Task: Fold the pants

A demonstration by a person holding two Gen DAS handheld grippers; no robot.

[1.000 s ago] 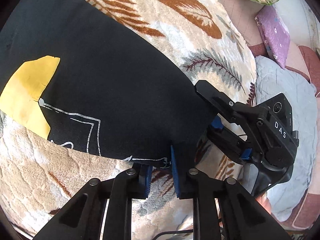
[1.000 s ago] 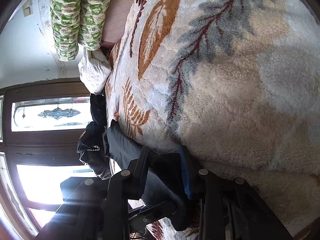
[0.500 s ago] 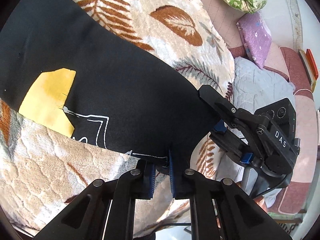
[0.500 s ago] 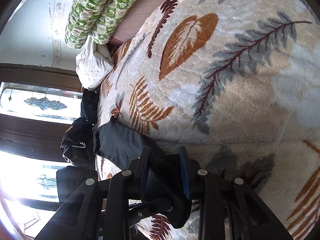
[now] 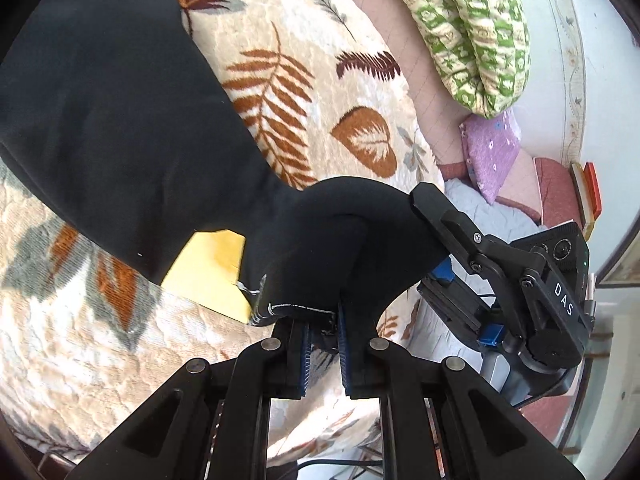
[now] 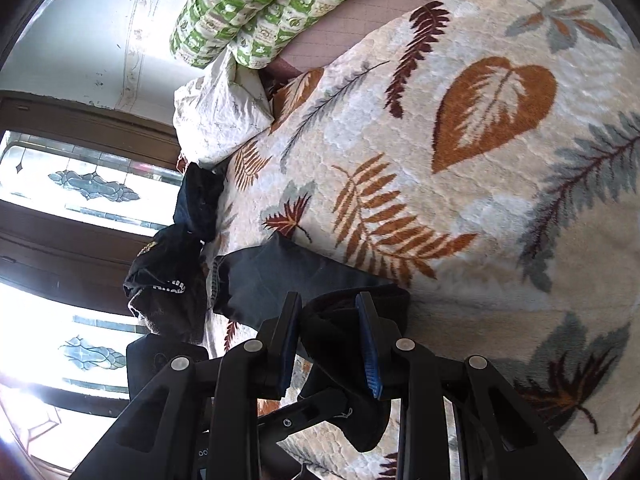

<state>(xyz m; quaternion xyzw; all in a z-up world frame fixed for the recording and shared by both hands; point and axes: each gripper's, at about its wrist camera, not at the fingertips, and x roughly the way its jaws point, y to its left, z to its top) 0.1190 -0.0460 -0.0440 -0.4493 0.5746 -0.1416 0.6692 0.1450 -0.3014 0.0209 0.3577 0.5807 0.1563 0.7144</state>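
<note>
Black pants with a yellow patch and white stitching lie on a leaf-patterned blanket. My left gripper is shut on the pants' near edge and holds it lifted off the blanket. My right gripper shows beside it on the right, clamped on the same lifted edge. In the right wrist view, my right gripper is shut on bunched black cloth, and the rest of the pants trails away to the left.
Green patterned bolsters and a purple pillow lie at the bed's far side. A white pillow and dark clothes sit by the window. A grey quilt lies beyond the blanket edge.
Both grippers have lifted the held pants edge and carried it forward over the blanket. The cloth now folds over itself, and the yellow patch is partly covered.
</note>
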